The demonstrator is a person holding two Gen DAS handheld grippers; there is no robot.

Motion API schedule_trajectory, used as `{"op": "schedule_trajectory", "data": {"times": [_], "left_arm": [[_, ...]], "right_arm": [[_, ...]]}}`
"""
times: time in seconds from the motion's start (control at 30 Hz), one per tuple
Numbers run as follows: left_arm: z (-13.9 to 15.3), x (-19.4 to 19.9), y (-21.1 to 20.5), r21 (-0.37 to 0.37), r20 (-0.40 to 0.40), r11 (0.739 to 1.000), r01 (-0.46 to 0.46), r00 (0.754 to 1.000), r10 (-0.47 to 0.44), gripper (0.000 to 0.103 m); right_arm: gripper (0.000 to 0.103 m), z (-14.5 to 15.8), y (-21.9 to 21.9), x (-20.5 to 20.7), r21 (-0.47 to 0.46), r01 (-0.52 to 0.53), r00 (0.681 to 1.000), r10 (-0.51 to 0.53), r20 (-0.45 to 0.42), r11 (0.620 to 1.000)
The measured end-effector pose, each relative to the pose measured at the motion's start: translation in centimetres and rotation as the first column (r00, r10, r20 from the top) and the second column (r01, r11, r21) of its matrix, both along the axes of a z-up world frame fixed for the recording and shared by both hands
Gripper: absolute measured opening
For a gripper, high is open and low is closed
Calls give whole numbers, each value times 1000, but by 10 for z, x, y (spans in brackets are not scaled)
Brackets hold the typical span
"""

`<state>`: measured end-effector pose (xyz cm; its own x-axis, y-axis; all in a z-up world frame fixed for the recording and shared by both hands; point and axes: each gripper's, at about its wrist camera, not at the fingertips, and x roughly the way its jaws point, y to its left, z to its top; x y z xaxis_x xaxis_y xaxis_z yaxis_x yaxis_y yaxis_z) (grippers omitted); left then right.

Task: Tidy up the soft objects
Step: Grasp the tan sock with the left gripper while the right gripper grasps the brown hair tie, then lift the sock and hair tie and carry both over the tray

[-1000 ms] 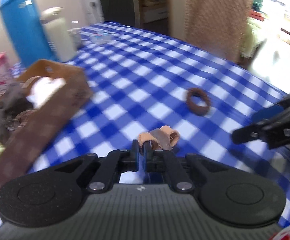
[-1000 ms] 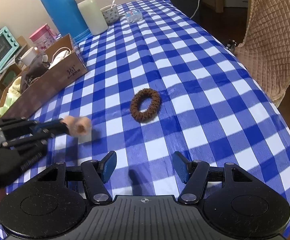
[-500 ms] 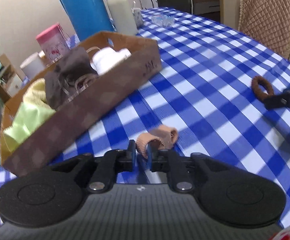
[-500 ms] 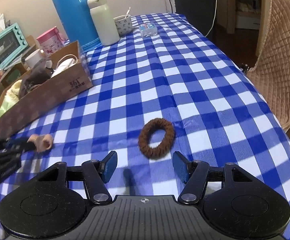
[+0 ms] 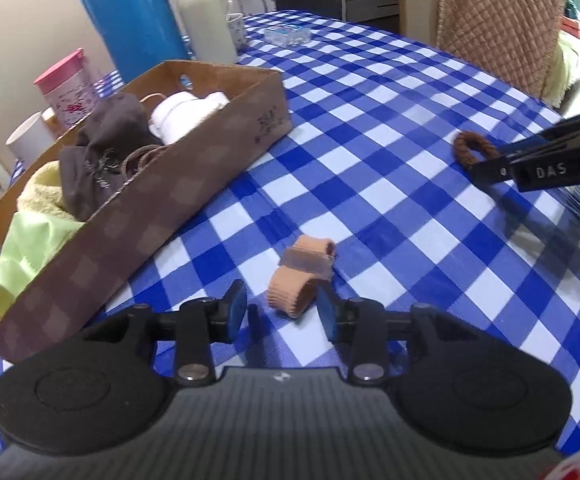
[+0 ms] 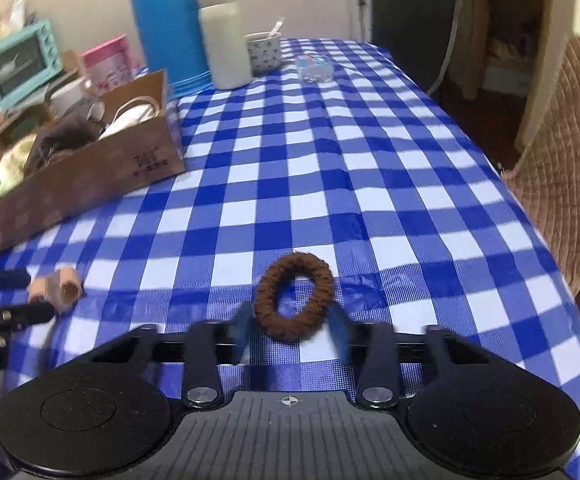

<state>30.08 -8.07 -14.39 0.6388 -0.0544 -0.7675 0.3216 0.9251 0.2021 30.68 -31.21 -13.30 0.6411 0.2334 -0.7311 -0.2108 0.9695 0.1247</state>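
A tan elastic band [image 5: 304, 272] lies on the blue checked tablecloth, between the open jaws of my left gripper [image 5: 282, 312], nearer the right finger. It also shows in the right wrist view [image 6: 56, 286]. A brown hair scrunchie [image 6: 294, 296] lies on the cloth between the open fingers of my right gripper [image 6: 292, 334]; it also shows in the left wrist view [image 5: 472, 152], by the right gripper's tip [image 5: 490, 172]. A cardboard box [image 5: 162, 200] holding soft cloths stands to the left.
A blue thermos [image 6: 166, 20], a white bottle [image 6: 226, 36], a cup [image 6: 264, 52] and a small clear box [image 6: 314, 68] stand at the table's far end. A pink container [image 5: 68, 88] is behind the box. A quilted chair [image 6: 570, 160] stands at the right edge.
My left gripper has opened and let go of the tan band, which now lies on the cloth. My right gripper has moved forward so its fingers flank the brown scrunchie.
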Motion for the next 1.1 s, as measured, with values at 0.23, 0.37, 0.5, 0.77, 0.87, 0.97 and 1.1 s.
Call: {"op": "schedule_trajectory", "data": {"times": [0.23, 0.37, 0.5, 0.77, 0.87, 0.97, 1.1], "left_arm": [[0, -5, -5, -56, -32, 998, -12, 999, 10, 16], [2, -9, -6, -85, -53, 996, -23, 998, 18, 16], [3, -14, -9, -106, -69, 994, -27, 997, 20, 15], [6, -13, -11, -95, -62, 993, -70, 996, 64, 6], [9, -14, -10, -88, -59, 993, -72, 996, 67, 6], [12, -15, -8, -86, -52, 993, -81, 996, 76, 6], [21, -19, -3, -93, -33, 991, -94, 995, 91, 6]], "right_arm": [[21, 1, 4, -13, 17, -57, 998, 57, -14, 998], [21, 3, 8, -24, 28, -88, 996, 89, -30, 996], [21, 5, 11, -32, 54, -103, 993, 105, -49, 993], [21, 11, 15, -36, 76, -122, 991, 126, -46, 990], [20, 16, 17, -37, 84, -130, 990, 134, -36, 988], [20, 21, 19, -38, 89, -139, 990, 142, -26, 986], [20, 29, 22, -40, 93, -151, 988, 153, -9, 984]]}}
